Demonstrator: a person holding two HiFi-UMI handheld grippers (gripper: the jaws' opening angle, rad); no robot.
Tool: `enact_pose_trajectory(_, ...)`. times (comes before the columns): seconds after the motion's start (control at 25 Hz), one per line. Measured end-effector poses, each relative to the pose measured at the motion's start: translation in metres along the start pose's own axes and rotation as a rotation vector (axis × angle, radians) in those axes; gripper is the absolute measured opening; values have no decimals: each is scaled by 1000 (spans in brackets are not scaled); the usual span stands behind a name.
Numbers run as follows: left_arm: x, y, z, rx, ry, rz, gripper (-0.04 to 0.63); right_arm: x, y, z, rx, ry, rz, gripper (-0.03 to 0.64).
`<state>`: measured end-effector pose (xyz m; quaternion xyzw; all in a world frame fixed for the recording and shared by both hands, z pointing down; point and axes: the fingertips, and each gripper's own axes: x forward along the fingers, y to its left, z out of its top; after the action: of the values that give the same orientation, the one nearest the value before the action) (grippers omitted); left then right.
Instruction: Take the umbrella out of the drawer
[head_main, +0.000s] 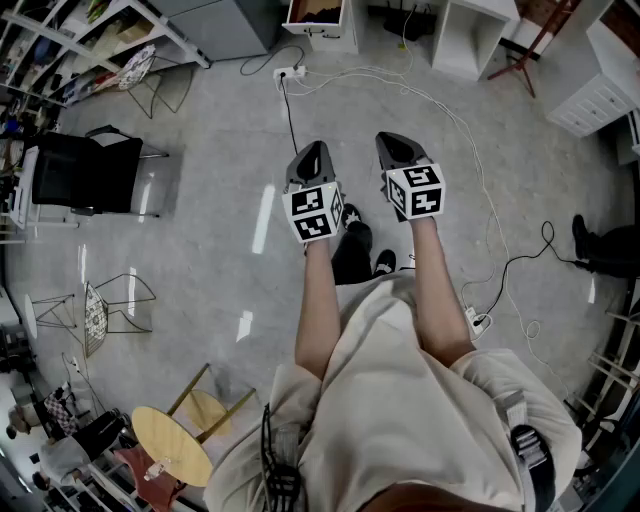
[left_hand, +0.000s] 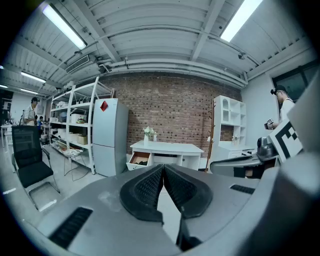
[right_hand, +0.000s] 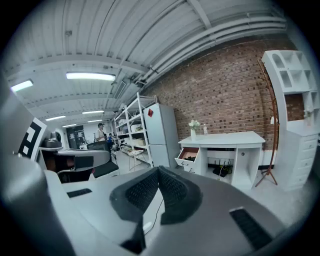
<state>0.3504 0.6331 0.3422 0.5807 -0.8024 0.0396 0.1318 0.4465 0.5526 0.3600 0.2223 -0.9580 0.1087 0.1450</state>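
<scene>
Left tool (left_hand: 163, 167) and right tool (right_hand: 158, 169) are each pressed together at the tips, pinching nothing, held in the air side by side. Well ahead, the drawer (left_hand: 138, 160) under the white tabletop (left_hand: 168, 147) stands pulled out with a dark thing (right_hand: 190, 158) inside. I cannot tell whether it is the umbrella.

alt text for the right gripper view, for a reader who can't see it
The right gripper, fingers shut on nothing, points across a workshop floor toward a white desk against a brick wall. The drawer at the desk's left end is pulled open, with something dark inside. A white fridge and shelves stand left of the desk.
</scene>
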Motion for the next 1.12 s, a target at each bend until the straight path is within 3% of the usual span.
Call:
enact_pose_trajectory(0.48, 43, 38, 15, -55, -26, 14, 11, 42, -16, 21, -52, 15, 16, 69)
enact_pose_trajectory(0.68, 87, 48, 28, -69, -34, 0, 11, 73, -39, 37, 15, 0, 48, 69)
enact_pose_trajectory(1.12, 212, 76, 73, -84, -40, -35, 11, 176, -86, 79, 10, 29, 89, 69)
